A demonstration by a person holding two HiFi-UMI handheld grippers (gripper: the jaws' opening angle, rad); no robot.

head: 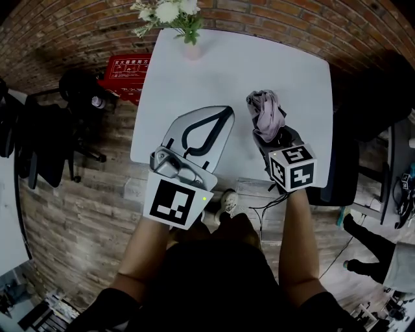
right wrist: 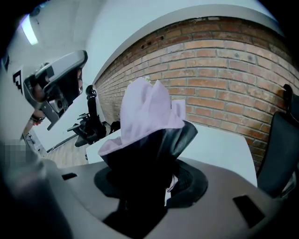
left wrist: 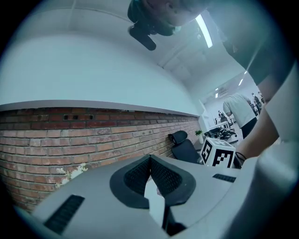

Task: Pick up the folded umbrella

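Note:
The folded umbrella (head: 267, 113), lilac cloth with a black lining, is bunched up and lifted off the white table (head: 259, 65). My right gripper (head: 271, 137) is shut on its lower part. In the right gripper view the umbrella (right wrist: 149, 112) rises out from between the pads and hides the fingertips of that gripper (right wrist: 154, 177). My left gripper (head: 224, 113) hovers level over the table's near left part, to the left of the umbrella. Its tips meet with nothing between them, as the left gripper view also shows (left wrist: 150, 161).
A vase of white flowers (head: 185, 19) stands at the table's far edge. A red box (head: 126, 71) and black chairs (head: 45, 136) are on the floor to the left. A dark chair (head: 363, 130) and a standing person (head: 382, 259) are to the right. A brick wall (right wrist: 224, 60) runs behind.

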